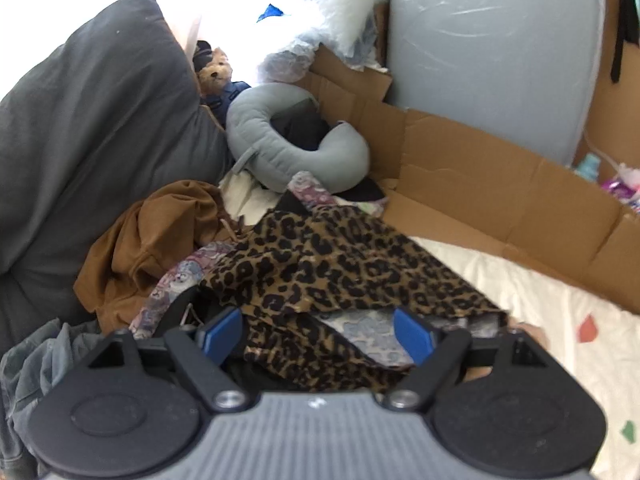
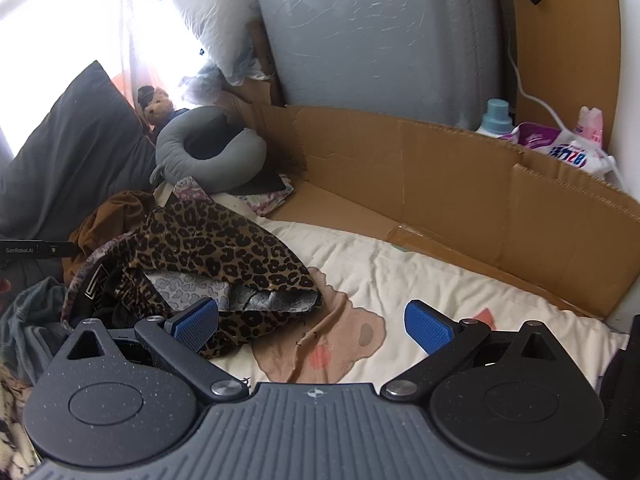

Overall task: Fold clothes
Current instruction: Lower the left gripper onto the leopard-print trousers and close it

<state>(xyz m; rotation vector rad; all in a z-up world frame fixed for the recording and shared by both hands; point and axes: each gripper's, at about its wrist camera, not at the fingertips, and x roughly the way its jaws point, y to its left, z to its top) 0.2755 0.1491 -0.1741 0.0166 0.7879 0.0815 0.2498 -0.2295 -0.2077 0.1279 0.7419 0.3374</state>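
Observation:
A leopard-print garment lies crumpled on the bed, its pale inner side showing; it also shows in the right wrist view. My left gripper is open just above its near folds, with cloth between and under the blue pads, not clamped. My right gripper is open and empty, low over the cream printed sheet, its left pad at the garment's near edge.
A brown garment, a floral one and grey clothes are piled at the left. A dark pillow, grey neck pillow and teddy bear sit behind. Cardboard walls the bed's far side.

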